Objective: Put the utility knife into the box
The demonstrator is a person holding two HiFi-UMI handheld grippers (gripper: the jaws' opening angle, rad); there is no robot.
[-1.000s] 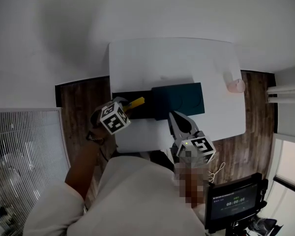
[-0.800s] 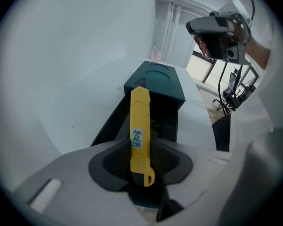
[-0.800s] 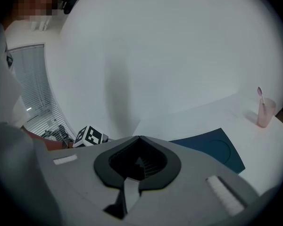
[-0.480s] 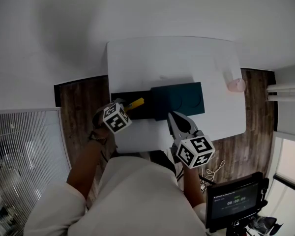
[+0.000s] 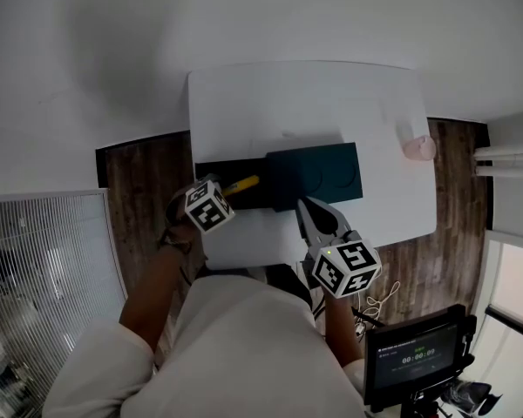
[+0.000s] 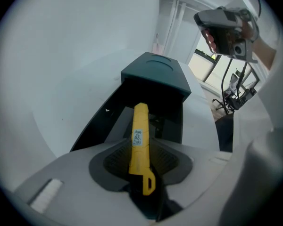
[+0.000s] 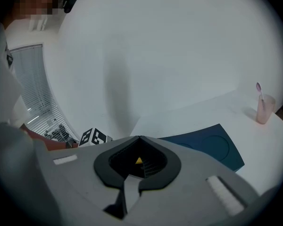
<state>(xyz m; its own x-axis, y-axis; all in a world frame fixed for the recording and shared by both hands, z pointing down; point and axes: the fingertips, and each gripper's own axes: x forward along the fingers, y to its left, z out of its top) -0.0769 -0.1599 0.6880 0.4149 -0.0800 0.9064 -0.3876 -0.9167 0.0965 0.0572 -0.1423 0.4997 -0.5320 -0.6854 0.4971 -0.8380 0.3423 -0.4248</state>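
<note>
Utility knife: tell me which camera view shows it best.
Left gripper view: the yellow utility knife shows at full length, gripped in the left hand-held gripper, over the open box. The head view shows only its yellow end. The right gripper view shows just a yellow speck.

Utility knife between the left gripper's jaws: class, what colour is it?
The utility knife is yellow; the left gripper view shows it best.

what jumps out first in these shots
The yellow utility knife, clamped in the left gripper whose jaws just tightened on it, points into the open dark box on the white table. The teal lid sits at the box's right end, with the shut, empty right gripper near it.
</note>
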